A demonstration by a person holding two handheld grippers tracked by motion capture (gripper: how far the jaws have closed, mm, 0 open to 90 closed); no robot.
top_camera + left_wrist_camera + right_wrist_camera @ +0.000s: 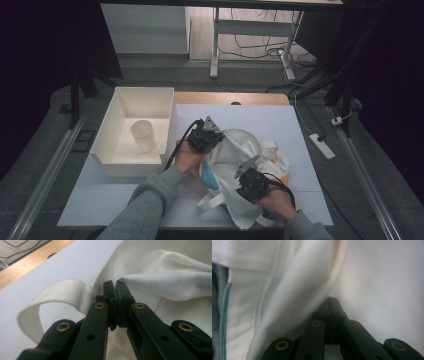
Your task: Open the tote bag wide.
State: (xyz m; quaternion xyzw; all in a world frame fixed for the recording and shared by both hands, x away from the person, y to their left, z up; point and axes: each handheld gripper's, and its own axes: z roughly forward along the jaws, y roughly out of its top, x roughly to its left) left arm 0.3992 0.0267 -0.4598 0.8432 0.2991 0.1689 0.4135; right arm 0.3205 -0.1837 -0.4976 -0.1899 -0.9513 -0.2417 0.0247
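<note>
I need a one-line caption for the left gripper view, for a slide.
Left tongs shut on the rim of a white cloth bag, beside its looped strap, on a white table.

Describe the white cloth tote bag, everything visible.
The white cloth tote bag lies crumpled on the white table top, right of the cream tray. It looks like woven canvas with flat webbing handles that loop loose. Something orange shows at its right side and something blue at its left. The left gripper and right gripper each pinch a fold.
</note>
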